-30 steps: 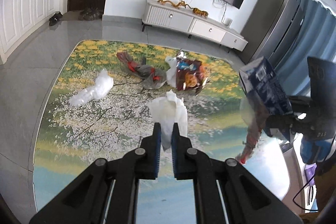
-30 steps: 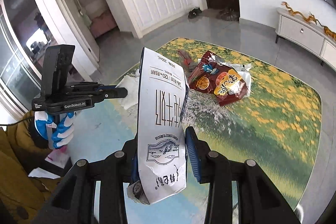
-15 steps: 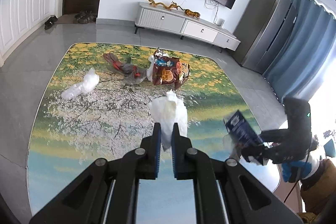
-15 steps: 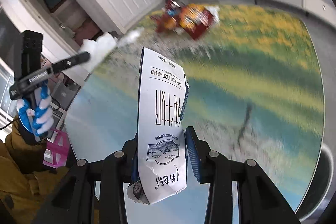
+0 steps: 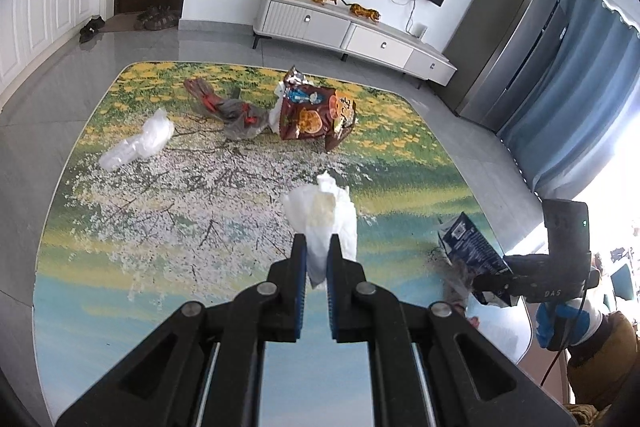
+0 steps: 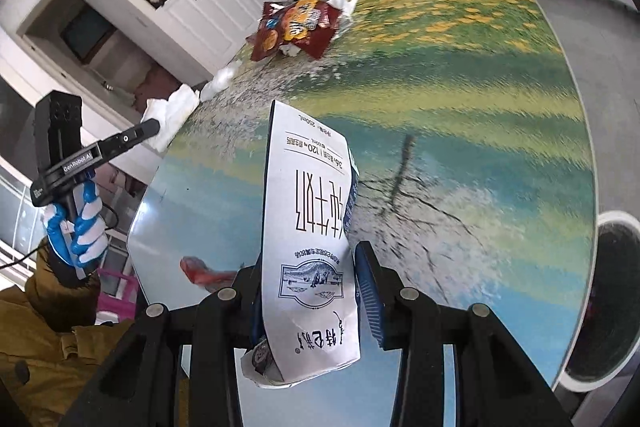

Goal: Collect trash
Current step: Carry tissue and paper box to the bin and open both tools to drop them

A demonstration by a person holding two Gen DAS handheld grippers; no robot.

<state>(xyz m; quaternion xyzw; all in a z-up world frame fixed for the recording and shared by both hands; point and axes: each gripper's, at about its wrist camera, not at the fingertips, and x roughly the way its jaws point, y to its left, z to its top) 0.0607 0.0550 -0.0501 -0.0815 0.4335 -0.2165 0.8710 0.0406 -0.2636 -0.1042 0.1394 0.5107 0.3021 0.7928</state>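
Right gripper [image 6: 308,291], clamped on a flattened milk carton [image 6: 310,259], has dropped low over the near right end of the mat [image 6: 500,115] and rolled; a white bin [image 6: 612,307] now shows at the right edge, so the carton is probably about to be dropped in. Carton's long axis runs along the fingers, its crumpled end back between the jaws, its flat end pointing away. Left gripper [image 5: 316,259], pinched on a tissue wad [image 5: 324,215], has barely shifted, hovering over mid-mat. Snack bags [image 5: 316,115] and a clear wrapper [image 5: 136,147] remain far off
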